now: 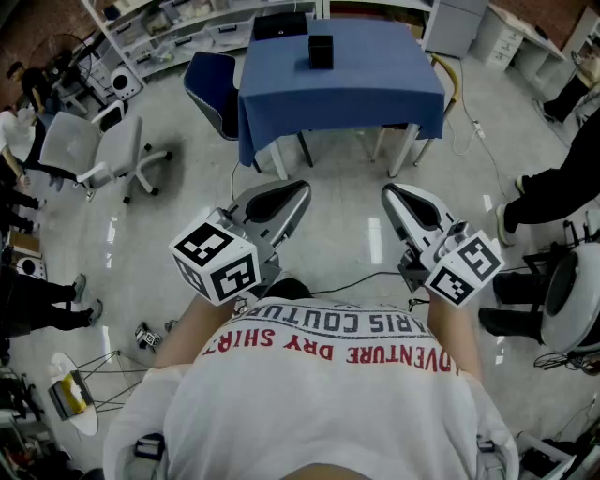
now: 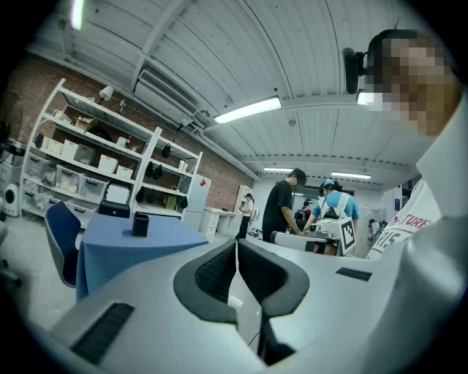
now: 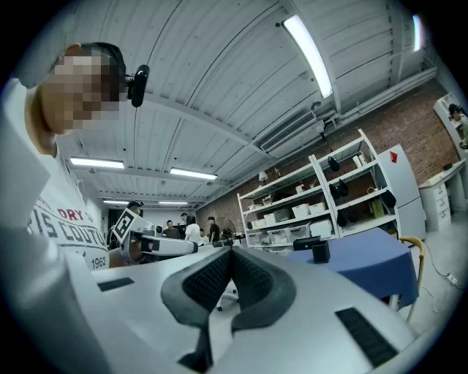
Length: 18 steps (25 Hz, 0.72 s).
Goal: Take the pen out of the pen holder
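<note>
1. The left gripper (image 1: pixel 302 190) is held close in front of the person's shirt (image 1: pixel 319 375), over bare floor; its jaws are pressed together with nothing between them, and in the left gripper view its dark pads (image 2: pixel 214 274) meet along a thin seam
2. The right gripper (image 1: pixel 386 191) sits beside it on the right, the two tips apart; its jaws are likewise fully closed and empty, its pads (image 3: pixel 208 281) touching
3. The pen holder (image 1: pixel 321 52), a small black upright box, stands on the blue-covered table (image 1: pixel 366 89) at the far side of the scene, well apart from both grippers; it is too small to tell whether a pen stands in it
4. A flat black case (image 1: pixel 281 25) lies just beyond the pen holder, to its left, at the table's far edge
5. A blue chair (image 1: pixel 211 89) stands at the table's left side, and a white office chair (image 1: pixel 98 150) stands farther left on the floor
</note>
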Motion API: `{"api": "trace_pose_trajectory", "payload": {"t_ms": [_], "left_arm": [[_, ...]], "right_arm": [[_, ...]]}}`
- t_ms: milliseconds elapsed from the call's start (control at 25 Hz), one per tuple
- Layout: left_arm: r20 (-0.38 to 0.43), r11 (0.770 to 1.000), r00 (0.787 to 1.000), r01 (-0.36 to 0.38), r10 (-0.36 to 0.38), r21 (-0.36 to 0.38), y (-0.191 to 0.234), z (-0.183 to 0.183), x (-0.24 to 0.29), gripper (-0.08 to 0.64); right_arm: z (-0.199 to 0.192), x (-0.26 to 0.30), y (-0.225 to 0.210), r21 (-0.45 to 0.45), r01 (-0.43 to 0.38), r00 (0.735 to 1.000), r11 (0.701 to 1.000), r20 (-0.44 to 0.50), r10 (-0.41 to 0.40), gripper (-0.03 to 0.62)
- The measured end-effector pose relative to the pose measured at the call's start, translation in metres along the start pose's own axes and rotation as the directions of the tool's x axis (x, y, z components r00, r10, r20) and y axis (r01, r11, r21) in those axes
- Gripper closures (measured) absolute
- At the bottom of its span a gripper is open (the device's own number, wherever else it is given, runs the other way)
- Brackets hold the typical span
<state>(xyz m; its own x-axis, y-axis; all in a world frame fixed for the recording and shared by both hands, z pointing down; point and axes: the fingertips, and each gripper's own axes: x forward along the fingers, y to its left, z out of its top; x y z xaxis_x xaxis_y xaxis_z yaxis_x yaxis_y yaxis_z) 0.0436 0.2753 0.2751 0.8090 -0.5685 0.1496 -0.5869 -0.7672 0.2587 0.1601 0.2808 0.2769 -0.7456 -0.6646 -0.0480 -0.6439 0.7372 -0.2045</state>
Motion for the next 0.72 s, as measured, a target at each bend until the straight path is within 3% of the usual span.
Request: {"api": "trace_pose_trajectory", "payload": {"t_ms": [480,600,720], "left_arm": [[0.005,1.000,1.000,0.007,-0.007,-0.003,0.007,0.002,0.000,0.528],[0.011,1.000,1.000,0.019,-0.019,0.001,0.011,0.001,0.001,0.528],[0.013,1.000,1.000,0.024,-0.024,-0.004,0.021,0.000,0.002,0.528]], "right_arm": [[0.000,-0.001,-0.002,-0.027,0.044,0.999,0.999,0.001,-0.044,0.557],[-0.001,0.002,-0.005,-0.032,0.062,0.998,0.998,0.004,-0.062,0.444],[-0.003,0.009,-0.013,-0.010,0.077,0.997,0.997,0.000,-0.077,0.389]]}}
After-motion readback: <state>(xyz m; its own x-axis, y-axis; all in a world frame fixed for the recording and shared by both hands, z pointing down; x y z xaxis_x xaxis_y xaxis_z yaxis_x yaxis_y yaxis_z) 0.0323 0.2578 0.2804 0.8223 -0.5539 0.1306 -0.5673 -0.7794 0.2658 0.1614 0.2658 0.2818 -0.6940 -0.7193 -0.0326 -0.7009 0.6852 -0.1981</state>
